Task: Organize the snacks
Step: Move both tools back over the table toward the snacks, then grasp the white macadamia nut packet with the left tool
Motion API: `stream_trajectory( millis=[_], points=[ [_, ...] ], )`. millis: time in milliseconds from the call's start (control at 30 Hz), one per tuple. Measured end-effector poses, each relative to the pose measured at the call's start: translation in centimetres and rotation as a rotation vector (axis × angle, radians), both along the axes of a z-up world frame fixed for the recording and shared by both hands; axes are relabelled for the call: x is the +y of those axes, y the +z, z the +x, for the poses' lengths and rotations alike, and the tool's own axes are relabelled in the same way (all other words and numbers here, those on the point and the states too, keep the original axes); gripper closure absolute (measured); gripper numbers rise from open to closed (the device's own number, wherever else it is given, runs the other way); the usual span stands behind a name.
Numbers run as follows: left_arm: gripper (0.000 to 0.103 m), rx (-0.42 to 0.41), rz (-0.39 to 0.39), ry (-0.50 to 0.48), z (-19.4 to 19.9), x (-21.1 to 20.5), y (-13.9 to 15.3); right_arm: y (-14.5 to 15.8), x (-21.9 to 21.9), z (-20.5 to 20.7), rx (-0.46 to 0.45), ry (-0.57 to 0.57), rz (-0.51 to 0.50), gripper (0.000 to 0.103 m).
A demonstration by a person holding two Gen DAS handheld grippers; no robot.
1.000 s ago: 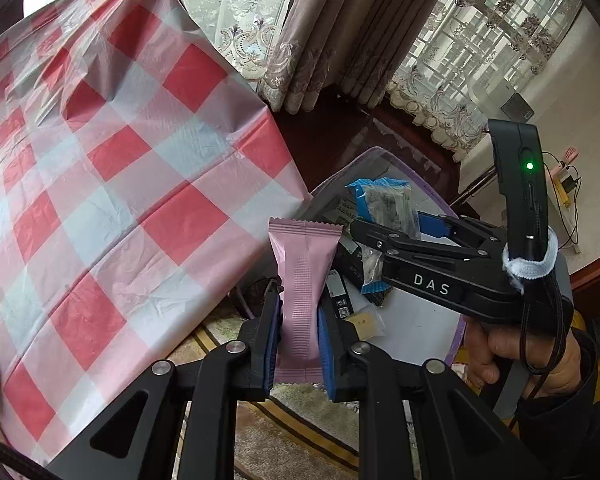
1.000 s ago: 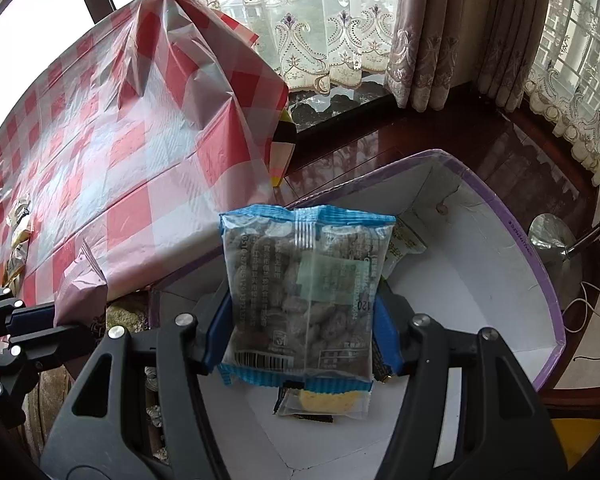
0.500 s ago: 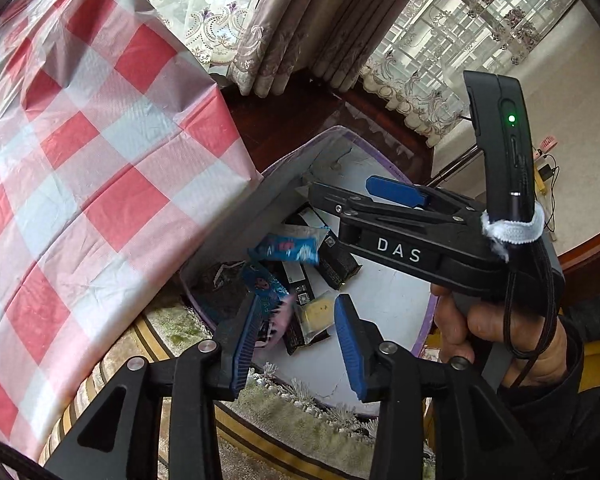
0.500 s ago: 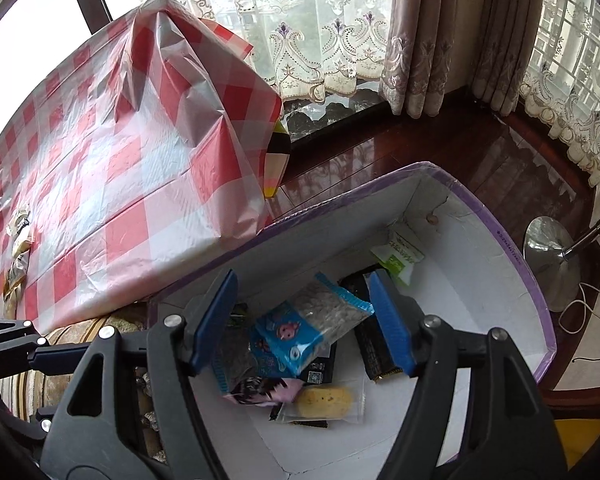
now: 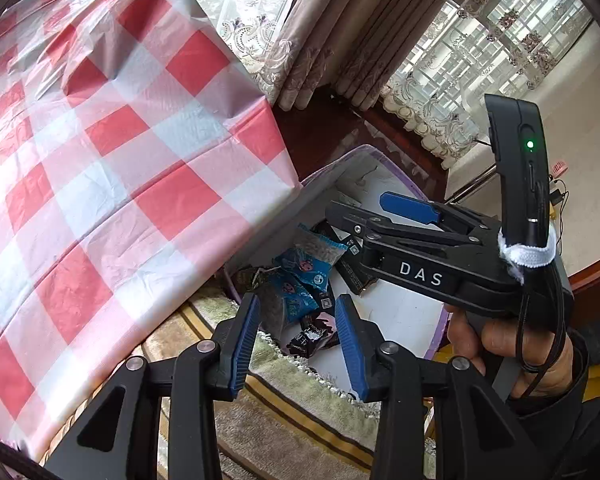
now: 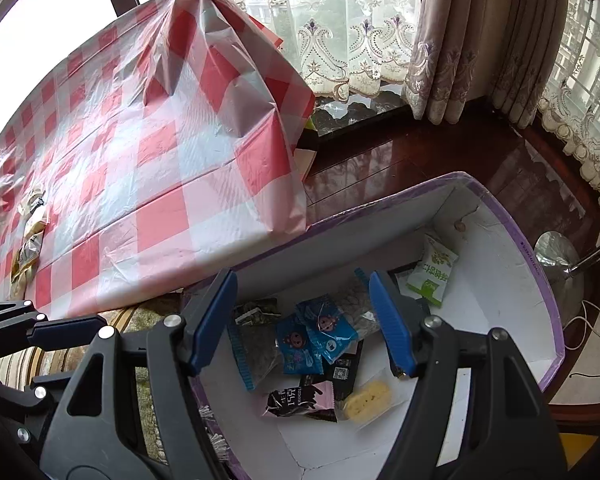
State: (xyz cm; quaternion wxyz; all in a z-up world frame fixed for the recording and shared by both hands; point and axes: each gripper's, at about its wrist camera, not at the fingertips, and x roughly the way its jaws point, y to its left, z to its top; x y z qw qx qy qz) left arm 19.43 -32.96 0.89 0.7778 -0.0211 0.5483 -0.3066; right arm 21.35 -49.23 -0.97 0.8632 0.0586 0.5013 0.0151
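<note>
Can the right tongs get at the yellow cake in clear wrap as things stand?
Probably yes. The right tongs are open and empty over the white, purple-rimmed box. The yellow cake in clear wrap lies uncovered on the box floor, its edge beside the pink-and-black packet.

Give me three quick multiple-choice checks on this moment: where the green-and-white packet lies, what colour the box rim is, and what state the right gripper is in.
1. Where does the green-and-white packet lie?
A. On the checked tablecloth
B. Inside the box, near its far corner
C. Between the right gripper's pads

2. What colour is the rim of the box?
A. Purple
B. Green
C. Orange

3. What state is the right gripper in?
A. Shut on a blue packet
B. Shut with nothing in it
C. Open, holding nothing

Answers:
1. B, it lies on the white floor of the box toward the far corner, apart from the other snacks.
2. A, a purple band runs along the top edge of the white walls.
3. C, its blue pads stand apart above the box and the blue packets lie loose on the floor below.
</note>
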Motion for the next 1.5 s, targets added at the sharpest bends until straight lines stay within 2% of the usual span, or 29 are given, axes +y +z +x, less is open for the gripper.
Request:
stream_trajectory(
  millis=[467, 733, 1100, 1300, 1500],
  points=[
    [0.062, 0.019, -0.057, 0.246, -0.8, 9.0, 0.2, 0.6, 8.1, -0.3, 0.009, 0.19, -0.007, 0.029],
    [0.061, 0.011, -0.101, 0.432, -1.9, 16.3, 0.4, 1.3, 12.9, 0.0, -0.001, 0.282, -0.012, 0.025],
    [0.061, -0.018, -0.088, 0.676, -3.6, 27.3, -0.2, 1.8, 20.3, 1.6, -0.01, 0.405, -0.041, 0.02],
    [0.061, -0.025, -0.087, 0.74, -3.9, 31.1, -0.6, 1.9, 24.5, 2.6, -0.004, 0.46, -0.038, 0.02],
    [0.061, -0.048, -0.086, 0.776, -3.9, 33.7, -0.7, 1.8, 29.2, 3.9, -0.002, 0.51, -0.01, 0.015]
  ],
)
